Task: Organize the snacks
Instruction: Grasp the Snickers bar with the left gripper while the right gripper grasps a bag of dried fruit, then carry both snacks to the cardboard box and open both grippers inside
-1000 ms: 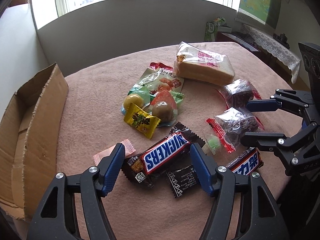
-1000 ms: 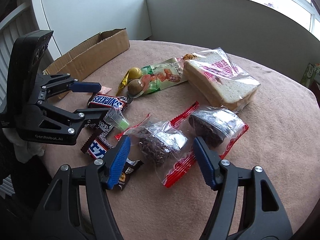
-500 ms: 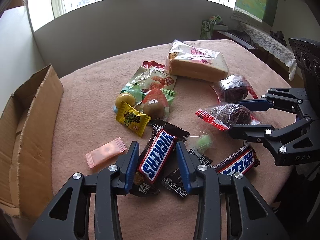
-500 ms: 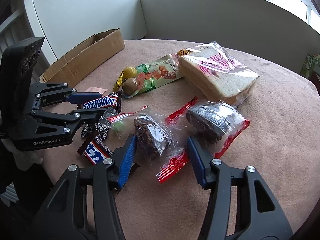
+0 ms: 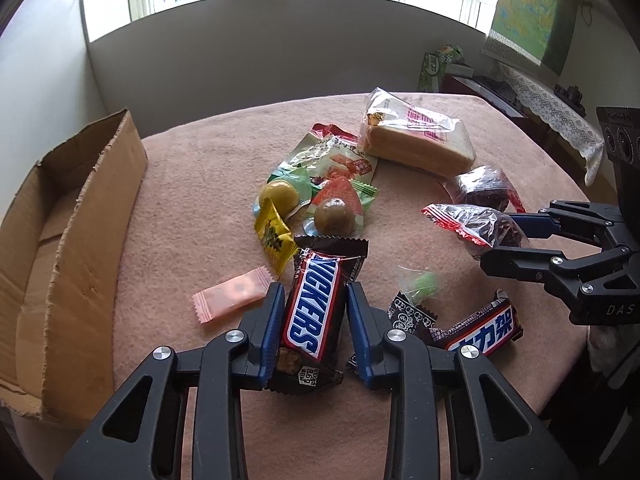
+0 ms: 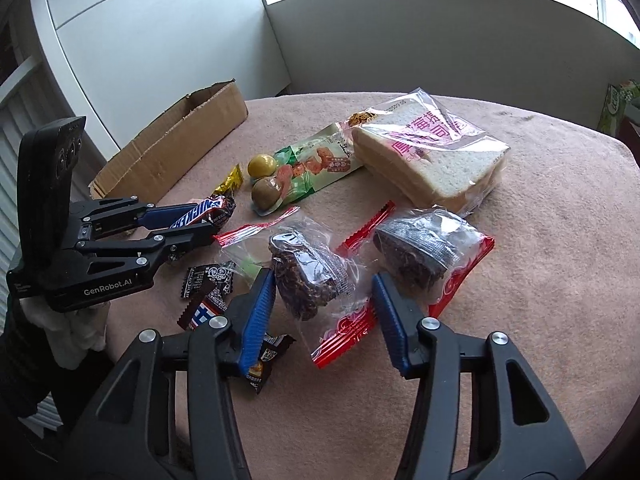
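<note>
Reads "SNICKERS" in blue on white across brown bar wrapper (image 5: pixel 314 312). Chinese characters "力架" on second brown bar (image 5: pixel 482 326). "GenRobot.AI" printed on black body of left gripper (image 6: pixel 218 220). "DAS" on body of right gripper (image 5: pixel 506 236).

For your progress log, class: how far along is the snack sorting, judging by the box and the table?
Done: nothing visibly; the part of the cardboard box in view holds no snacks.
In hand: the left tool is closing on the Snickers bar; the right tool grips a dark cake packet.
Left: bread, candies and other packets lie on the table.
</note>
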